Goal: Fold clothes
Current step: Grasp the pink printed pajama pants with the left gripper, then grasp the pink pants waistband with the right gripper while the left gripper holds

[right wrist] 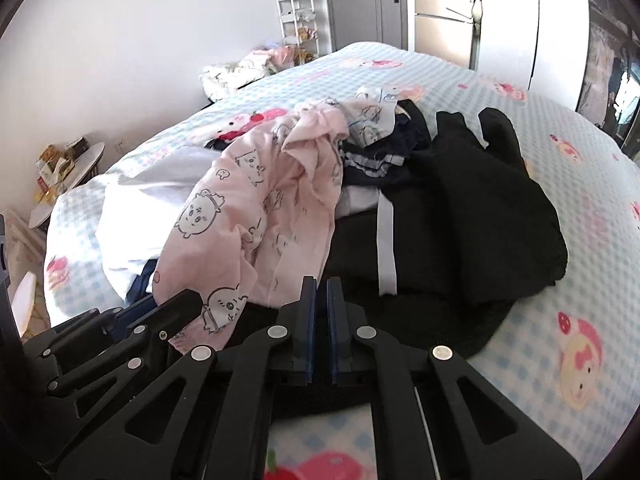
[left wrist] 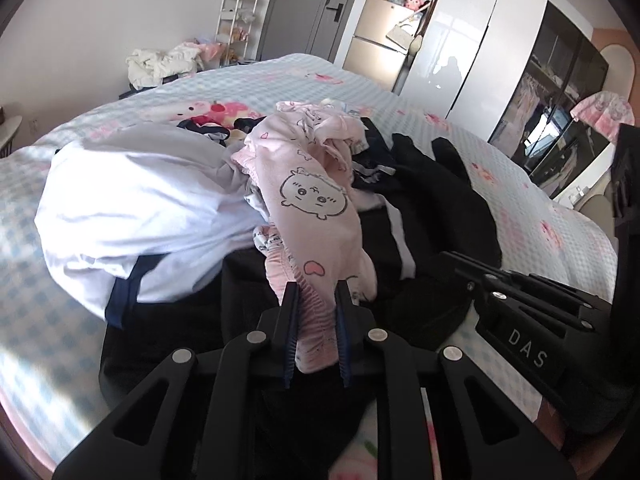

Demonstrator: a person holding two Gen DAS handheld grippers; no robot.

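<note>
Pink cartoon-print pyjamas (left wrist: pixel 316 216), white top (left wrist: pixel 140 200), black garment (right wrist: pixel 480 216), blue-check bedsheet (left wrist: pixel 248 84) with pink characters.

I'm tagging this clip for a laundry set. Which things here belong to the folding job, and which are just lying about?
Part of the job:
- pink printed garment, clamped in the left gripper
- white garment
- black garment
- right gripper, shut with nothing visible between its jaws

Lying about:
- shelf rack
- fridge
- side table

Checked bedspread (left wrist: pixel 248 80), white shelf rack (left wrist: pixel 236 20) (cluttered), grey door (left wrist: pixel 320 4).
</note>
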